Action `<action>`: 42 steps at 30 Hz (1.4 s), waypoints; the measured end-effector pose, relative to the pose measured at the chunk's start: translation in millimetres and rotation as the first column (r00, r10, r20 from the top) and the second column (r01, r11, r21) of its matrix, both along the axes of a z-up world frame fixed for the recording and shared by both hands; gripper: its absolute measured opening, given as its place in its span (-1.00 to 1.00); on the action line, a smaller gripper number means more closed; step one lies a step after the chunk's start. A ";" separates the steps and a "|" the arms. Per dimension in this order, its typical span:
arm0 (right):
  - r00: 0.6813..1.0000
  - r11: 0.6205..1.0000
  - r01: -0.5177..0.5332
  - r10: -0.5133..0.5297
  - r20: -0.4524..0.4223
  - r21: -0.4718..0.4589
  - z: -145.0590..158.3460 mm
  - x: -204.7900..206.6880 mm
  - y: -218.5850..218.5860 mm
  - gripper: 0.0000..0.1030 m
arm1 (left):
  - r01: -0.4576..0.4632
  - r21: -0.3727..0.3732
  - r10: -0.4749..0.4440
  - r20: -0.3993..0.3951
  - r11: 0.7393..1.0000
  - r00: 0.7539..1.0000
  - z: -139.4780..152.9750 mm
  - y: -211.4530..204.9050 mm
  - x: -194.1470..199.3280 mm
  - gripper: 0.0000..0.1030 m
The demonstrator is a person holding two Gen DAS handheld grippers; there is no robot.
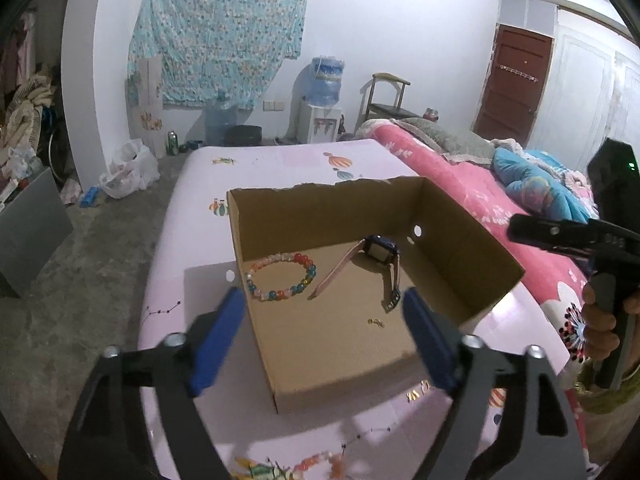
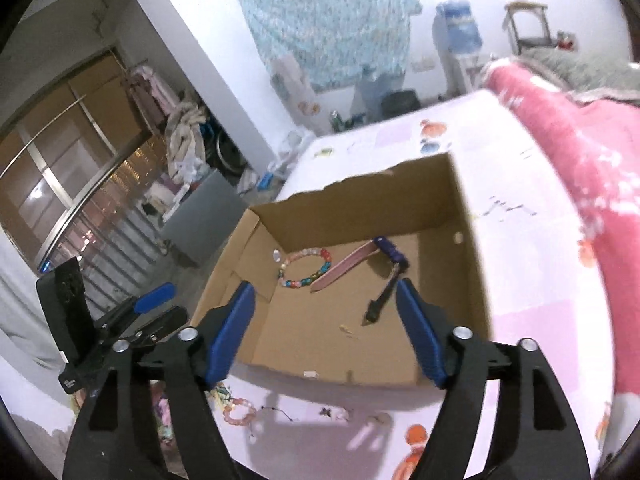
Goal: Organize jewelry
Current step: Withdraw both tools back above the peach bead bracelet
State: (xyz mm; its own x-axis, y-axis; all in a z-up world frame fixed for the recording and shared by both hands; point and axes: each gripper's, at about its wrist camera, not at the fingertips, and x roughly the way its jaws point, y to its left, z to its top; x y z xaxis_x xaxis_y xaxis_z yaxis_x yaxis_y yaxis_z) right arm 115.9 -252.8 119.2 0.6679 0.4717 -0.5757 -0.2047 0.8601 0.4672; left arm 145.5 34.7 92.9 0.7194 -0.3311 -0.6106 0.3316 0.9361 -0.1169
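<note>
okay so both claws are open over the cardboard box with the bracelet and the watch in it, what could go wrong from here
1. The small gold piece on the box floor is tiny and could be missed or pushed around by a wide claw.
2. The cardboard box sits unheld on the pink sheet; a bump from the left claw or right claw might shift it.
3. The pink bead bracelet outside the box lies under the claw arms, easy to overlook.

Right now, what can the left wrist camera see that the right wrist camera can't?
Only the left wrist view shows the brown door and the blue pillow. Only the right wrist view shows the big sliding window. Both show the cardboard box holding the bead bracelet and the watch, plus the water dispenser.
</note>
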 end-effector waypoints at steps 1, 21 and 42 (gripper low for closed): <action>1.000 1.000 0.014 -0.014 0.014 -0.008 1.6 -8.1 -3.0 0.45 | 0.001 0.002 -0.001 0.006 1.000 1.000 0.9 0.5 -5.2 0.69; 0.967 0.963 0.119 -0.167 -0.192 -0.241 -89.1 -71.8 -3.5 0.52 | 0.123 0.116 -0.101 -0.183 0.986 0.978 -72.4 -56.3 -66.7 0.90; 0.931 0.912 0.102 -0.227 -0.285 -0.396 -147.1 -63.2 1.3 0.76 | 0.154 0.292 -0.056 -0.320 0.944 0.946 -136.7 -89.4 -26.3 0.90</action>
